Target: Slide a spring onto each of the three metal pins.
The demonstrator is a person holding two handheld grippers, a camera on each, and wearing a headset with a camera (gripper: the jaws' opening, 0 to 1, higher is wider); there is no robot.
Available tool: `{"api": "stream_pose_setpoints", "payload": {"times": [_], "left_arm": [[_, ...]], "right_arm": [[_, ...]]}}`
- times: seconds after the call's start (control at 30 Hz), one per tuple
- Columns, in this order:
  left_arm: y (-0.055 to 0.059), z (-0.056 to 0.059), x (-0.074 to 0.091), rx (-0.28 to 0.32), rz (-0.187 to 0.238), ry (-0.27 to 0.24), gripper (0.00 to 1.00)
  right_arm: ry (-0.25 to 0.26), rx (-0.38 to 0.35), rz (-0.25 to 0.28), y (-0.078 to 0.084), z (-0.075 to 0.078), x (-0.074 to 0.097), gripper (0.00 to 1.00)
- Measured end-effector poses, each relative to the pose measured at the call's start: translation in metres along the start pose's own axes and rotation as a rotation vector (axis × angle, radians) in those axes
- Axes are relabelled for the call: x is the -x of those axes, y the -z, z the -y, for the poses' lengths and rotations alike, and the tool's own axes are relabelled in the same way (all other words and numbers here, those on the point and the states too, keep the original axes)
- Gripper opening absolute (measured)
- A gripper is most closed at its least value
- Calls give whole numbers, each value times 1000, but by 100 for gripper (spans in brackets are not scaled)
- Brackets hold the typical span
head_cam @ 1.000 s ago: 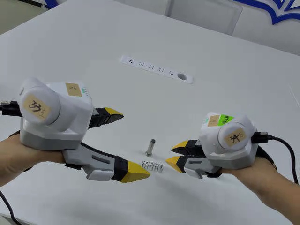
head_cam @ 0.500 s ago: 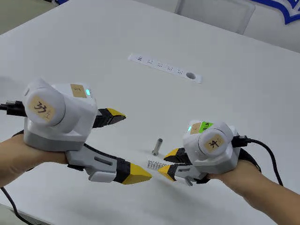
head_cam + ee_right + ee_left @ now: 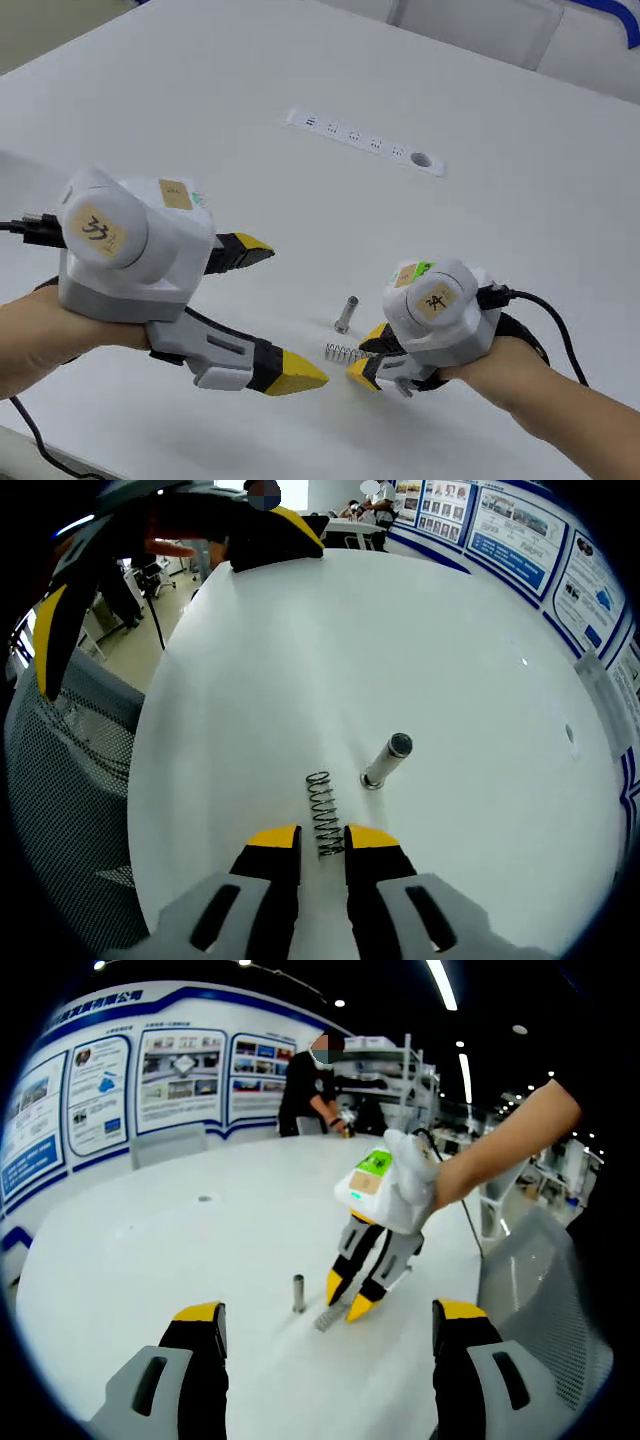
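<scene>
A short metal pin (image 3: 346, 313) stands upright on the white table (image 3: 180, 110). A small coil spring (image 3: 338, 351) lies flat just in front of it. My right gripper (image 3: 366, 353) is low over the table, its yellow-tipped jaws a narrow gap apart on either side of the spring's near end (image 3: 326, 842), not pinching it. The pin (image 3: 386, 761) stands just right of the spring in the right gripper view. My left gripper (image 3: 298, 314) hovers left of the spring, jaws wide open and holding nothing. In the left gripper view, the right gripper (image 3: 347, 1295) touches down beside the pin (image 3: 298, 1293) and spring (image 3: 325, 1318).
A white power strip (image 3: 365, 143) lies across the far middle of the table. A chair back (image 3: 470, 20) stands at the far edge. A person (image 3: 310, 1080) stands beyond the table near shelving. A mesh chair (image 3: 70, 780) is beside the table.
My right gripper has moved left and down to the spring, so its jaws now straddle the spring's end. The left gripper has stayed roughly in place, still open.
</scene>
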State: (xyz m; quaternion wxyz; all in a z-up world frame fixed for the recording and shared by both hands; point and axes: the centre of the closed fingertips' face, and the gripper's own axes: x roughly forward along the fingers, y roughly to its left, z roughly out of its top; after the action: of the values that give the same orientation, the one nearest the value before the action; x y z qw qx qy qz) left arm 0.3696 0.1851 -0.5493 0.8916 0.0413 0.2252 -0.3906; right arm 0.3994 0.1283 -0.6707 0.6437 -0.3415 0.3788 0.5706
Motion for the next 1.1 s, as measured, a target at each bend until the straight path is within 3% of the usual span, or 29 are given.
{"api": "stream_pose_setpoints", "payload": {"times": [0.03, 0.2, 0.4, 0.53, 0.83, 0.97, 1.03, 1.1], "left_arm": [[1, 0, 0, -3, -3, 0, 86], [1, -2, 0, -3, -7, -1, 86], [1, 3, -1, -13, -15, 11, 86], [0, 10, -2, -11, -22, 38, 84], [-3, 28, -16, -37, -38, 94, 75], [-2, 43, -24, -93, -55, 128, 70], [1, 47, -29, -161, -70, 131, 70], [6, 53, -32, -174, -93, 145, 69]], "right_arm": [[3, -15, 21, -4, 2, 1, 18], [-31, 2, 27, -2, -6, 0, 11], [-14, 34, 25, -2, -7, 2, 11], [-17, 27, 59, -11, -9, 15, 11], [-19, 83, 122, -25, -18, 55, 10], [-11, 136, 132, -31, -24, 72, 10], [-9, 157, 133, -33, -29, 79, 11], [-9, 179, 134, -34, -34, 86, 11]]}}
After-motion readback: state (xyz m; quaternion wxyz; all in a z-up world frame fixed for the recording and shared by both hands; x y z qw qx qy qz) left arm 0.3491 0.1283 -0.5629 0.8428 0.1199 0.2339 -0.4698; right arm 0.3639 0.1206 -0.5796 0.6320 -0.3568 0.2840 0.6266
